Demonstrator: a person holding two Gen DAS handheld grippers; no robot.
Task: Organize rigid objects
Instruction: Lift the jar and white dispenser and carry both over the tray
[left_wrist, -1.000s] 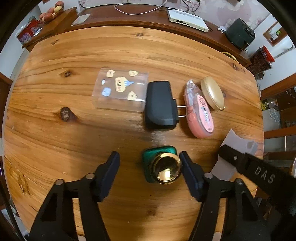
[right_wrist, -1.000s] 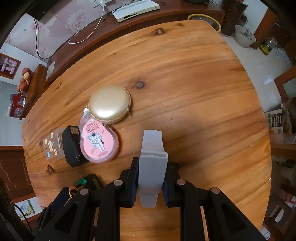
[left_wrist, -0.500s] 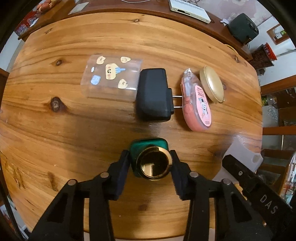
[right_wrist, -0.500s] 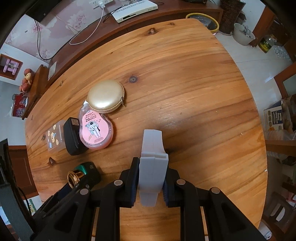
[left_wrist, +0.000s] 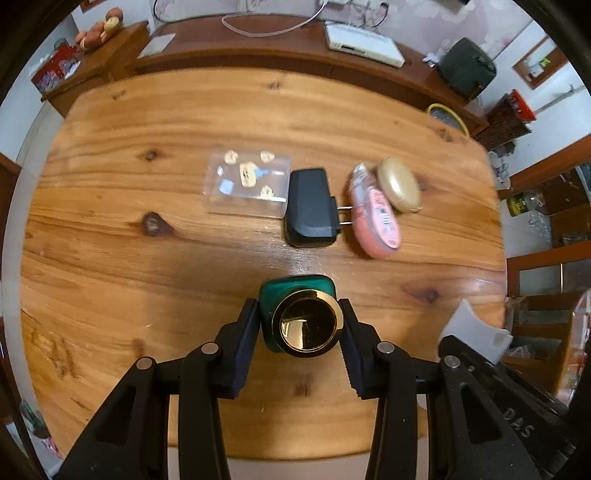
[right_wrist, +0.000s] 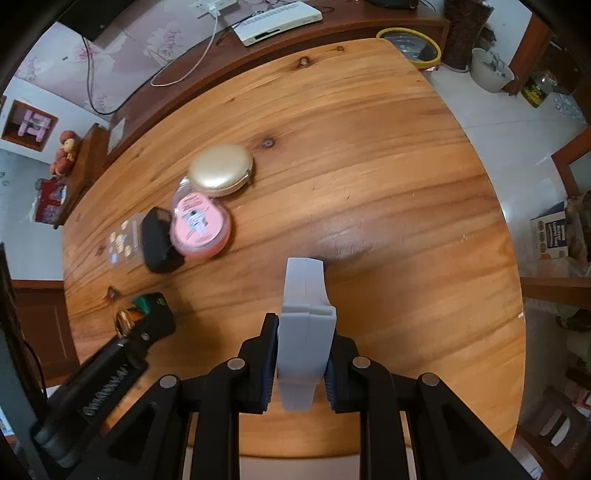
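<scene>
My left gripper (left_wrist: 300, 325) is shut on a green bottle with a gold cap (left_wrist: 303, 321), held above the wooden table (left_wrist: 147, 295). In the right wrist view that bottle (right_wrist: 146, 306) shows at the lower left, in the left gripper (right_wrist: 140, 325). A grey plastic clip (right_wrist: 304, 325) stands between the pads of my right gripper (right_wrist: 303, 354), which is shut on it above the table. Lined up across the table are a clear sticker box (left_wrist: 249, 182), a black charger (left_wrist: 308, 206), a pink tape dispenser (left_wrist: 375, 218) and a gold compact (left_wrist: 399, 184).
A dark sideboard (left_wrist: 258, 55) with a white router (left_wrist: 364, 42) and cables runs behind the table. A low shelf with small toys (left_wrist: 92, 48) stands at the back left. Floor, a yellow-rimmed bin (right_wrist: 410, 46) and boxes lie off the table's right edge.
The left gripper's fingers closed on the green bottle and lifted it off the table. The right gripper rose with the grey clip, and the row of objects now looks farther away.
</scene>
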